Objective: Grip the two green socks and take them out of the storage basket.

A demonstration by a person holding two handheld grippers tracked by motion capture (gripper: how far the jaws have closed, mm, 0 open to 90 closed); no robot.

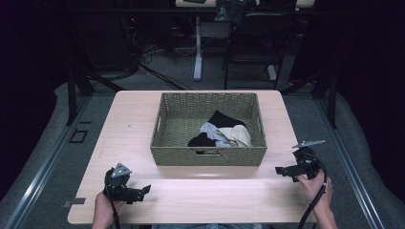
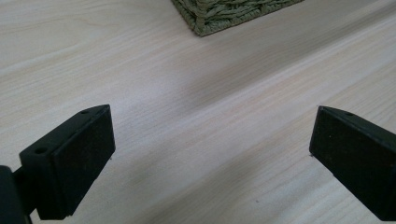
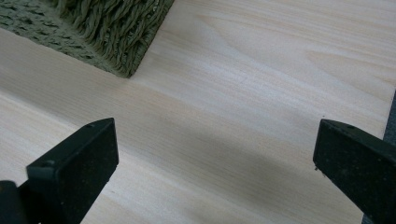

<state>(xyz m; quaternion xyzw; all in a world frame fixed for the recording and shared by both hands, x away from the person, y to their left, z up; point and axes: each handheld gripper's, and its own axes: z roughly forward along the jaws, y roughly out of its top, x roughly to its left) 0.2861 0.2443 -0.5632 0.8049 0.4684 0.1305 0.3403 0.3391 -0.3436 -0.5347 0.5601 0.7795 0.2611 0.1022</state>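
A green woven basket [image 1: 208,156] stands in the middle of the light wooden table [image 1: 138,124]. Inside it lie crumpled clothes [image 1: 220,134] in black, grey and cream. My left gripper [image 1: 143,191] rests low over the table's front left, held by a hand, its jaws wide apart with nothing between them. My right gripper [image 1: 282,170] sits at the table's right edge, also held by a hand, open and empty. In the left gripper view a basket corner [image 2: 224,14] shows ahead above the open gripper [image 2: 212,158]. The right gripper view shows a basket corner [image 3: 107,28] at upper left beyond the open gripper [image 3: 215,168].
Bare tabletop lies between the two grippers in front of the basket. Beyond the table's far edge stand desk legs [image 1: 197,47] and a chair [image 1: 248,43] on a grey floor. Black frame posts [image 1: 71,90] flank the table.
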